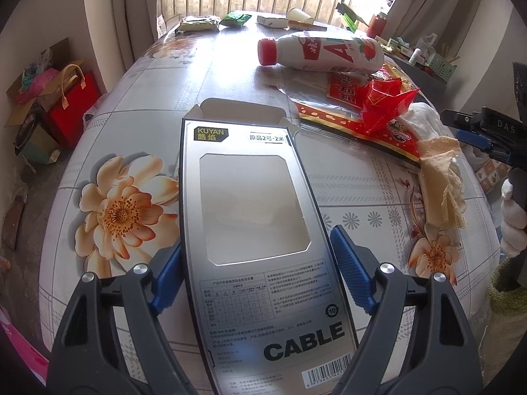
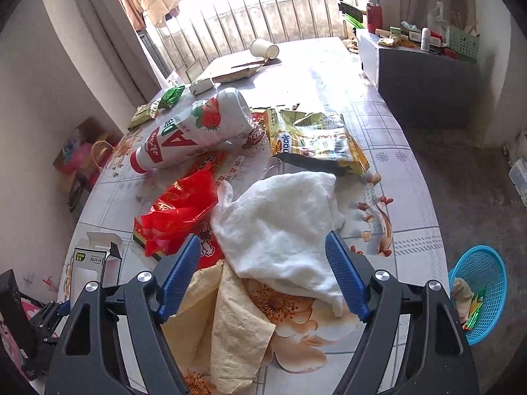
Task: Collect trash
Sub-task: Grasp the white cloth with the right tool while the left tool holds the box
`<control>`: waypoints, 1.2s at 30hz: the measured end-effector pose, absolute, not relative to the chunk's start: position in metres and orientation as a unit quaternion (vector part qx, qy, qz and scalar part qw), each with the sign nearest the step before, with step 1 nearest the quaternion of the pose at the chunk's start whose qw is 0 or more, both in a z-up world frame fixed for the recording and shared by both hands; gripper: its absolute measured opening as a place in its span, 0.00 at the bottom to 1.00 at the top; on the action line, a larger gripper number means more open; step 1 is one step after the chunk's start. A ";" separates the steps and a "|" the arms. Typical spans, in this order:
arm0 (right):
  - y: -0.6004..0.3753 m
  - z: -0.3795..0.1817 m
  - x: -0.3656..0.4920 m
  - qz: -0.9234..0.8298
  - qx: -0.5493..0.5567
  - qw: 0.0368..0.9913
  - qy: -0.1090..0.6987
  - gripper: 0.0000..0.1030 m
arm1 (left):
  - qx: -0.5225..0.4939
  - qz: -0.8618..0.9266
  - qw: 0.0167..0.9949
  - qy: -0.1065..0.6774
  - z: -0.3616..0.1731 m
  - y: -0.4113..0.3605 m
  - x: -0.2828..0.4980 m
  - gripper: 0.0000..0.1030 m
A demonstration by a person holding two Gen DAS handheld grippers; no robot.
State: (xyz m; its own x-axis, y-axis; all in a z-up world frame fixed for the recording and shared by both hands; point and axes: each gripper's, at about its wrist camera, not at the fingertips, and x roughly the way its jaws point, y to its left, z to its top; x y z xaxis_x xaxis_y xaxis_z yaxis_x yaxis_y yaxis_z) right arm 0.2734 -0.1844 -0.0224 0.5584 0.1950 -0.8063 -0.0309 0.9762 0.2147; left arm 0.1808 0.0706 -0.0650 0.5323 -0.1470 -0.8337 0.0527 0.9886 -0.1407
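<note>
Grey cable box (image 1: 250, 217) between open left claw (image 1: 255, 271), right claw (image 2: 263, 276) open, box's near end cropped.

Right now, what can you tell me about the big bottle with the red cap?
The bottle looks like white plastic, with a red screw cap still on. Its label has a big red letter A, red panels with writing, and strawberries near the bottom end. It lies on its side on the flowered table, partly resting on a shiny red-and-gold wrapper. A yellow snack bag sits close by its base. Neither set of tongs touches it.
</note>
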 end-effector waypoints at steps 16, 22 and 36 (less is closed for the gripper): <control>-0.181 -0.017 0.271 0.051 0.076 0.885 0.457 0.07 | -0.059 -0.059 0.882 0.464 -0.057 0.076 0.176 0.75; -0.186 0.009 0.258 0.054 0.087 0.901 0.421 0.04 | -0.067 -0.058 0.886 0.455 -0.051 0.081 0.174 0.75; -0.182 -0.026 0.295 0.043 0.085 0.865 0.493 0.67 | -0.087 -0.058 0.888 0.447 -0.048 0.094 0.172 0.75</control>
State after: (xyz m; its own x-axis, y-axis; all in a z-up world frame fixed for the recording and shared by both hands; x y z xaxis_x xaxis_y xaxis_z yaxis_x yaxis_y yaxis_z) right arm 0.2949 -0.1824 -0.0263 0.5098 0.1580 -0.8456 0.0105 0.9818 0.1898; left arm 0.1716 0.0936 -0.0477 0.5931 -0.1812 -0.7845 0.0264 0.9782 -0.2060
